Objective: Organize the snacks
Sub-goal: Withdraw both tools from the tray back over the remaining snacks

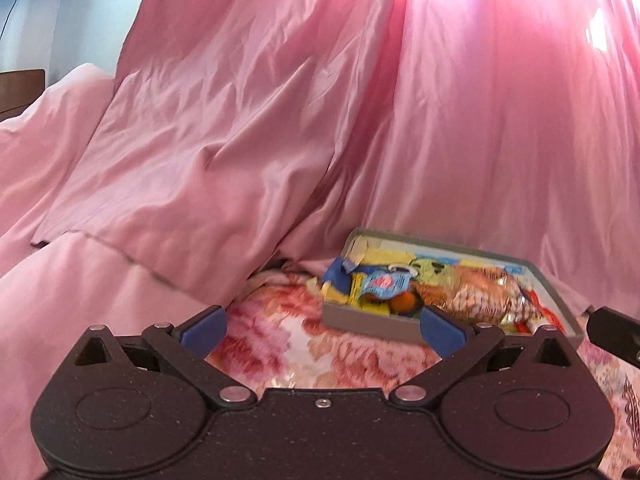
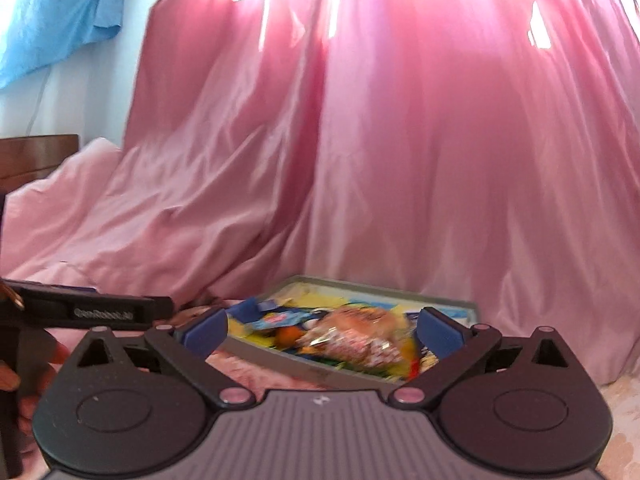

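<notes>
On a floral blanket (image 1: 280, 336) before pink curtains (image 1: 440, 120), a grey tray (image 1: 372, 322) heaped with snack packets (image 1: 476, 292) lies just beyond both claws. The left gripper (image 1: 322, 326) and right gripper (image 2: 320, 330) each stand wide open, holding nothing, blue pads (image 2: 206, 330) spread. Only the right view shows the left gripper's black body (image 2: 88, 310) in a hand (image 2: 24, 380), a blue cloth (image 2: 60, 16) on the wall.

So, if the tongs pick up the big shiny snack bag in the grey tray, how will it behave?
The shiny snack bag looks puffy and crinkled, so it is probably light and would crumple rather than stay stiff. Its glossy film may slip between the pads. It lies on top of other packets in the grey tray, so lifting it might shift them.
</notes>
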Available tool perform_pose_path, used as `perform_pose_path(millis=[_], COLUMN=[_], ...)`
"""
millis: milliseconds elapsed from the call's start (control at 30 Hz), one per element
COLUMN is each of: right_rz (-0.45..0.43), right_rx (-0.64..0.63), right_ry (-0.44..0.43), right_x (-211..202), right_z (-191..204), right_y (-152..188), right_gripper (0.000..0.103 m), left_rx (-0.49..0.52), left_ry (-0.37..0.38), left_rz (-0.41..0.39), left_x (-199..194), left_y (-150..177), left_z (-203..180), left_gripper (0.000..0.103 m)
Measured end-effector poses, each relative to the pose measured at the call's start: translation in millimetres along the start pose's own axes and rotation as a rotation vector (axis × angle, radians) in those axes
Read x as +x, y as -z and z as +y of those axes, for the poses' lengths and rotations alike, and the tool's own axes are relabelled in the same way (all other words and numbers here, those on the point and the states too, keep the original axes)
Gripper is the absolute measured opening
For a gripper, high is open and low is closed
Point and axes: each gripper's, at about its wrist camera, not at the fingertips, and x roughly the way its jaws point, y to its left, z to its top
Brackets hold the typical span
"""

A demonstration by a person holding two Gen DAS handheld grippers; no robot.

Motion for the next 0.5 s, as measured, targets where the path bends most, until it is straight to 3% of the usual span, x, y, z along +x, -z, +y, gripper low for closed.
perform_pose_path(millis=[233, 500], right_rz=[0.035, 0.139], right_rx=[0.014, -0.022], right_ry=[-0.029, -0.01], right_x=[-18, -27], right_z=[16, 25], right_y=[16, 61], right_gripper=[0.103, 0.103], left_rx=[0.027, 0.061], left_ry=[-0.018, -0.017], left_rz=[0.015, 0.061], left_x=[-24, -39], left_y=[26, 67], left_z=[18, 38], left_gripper=[0.102, 0.102])
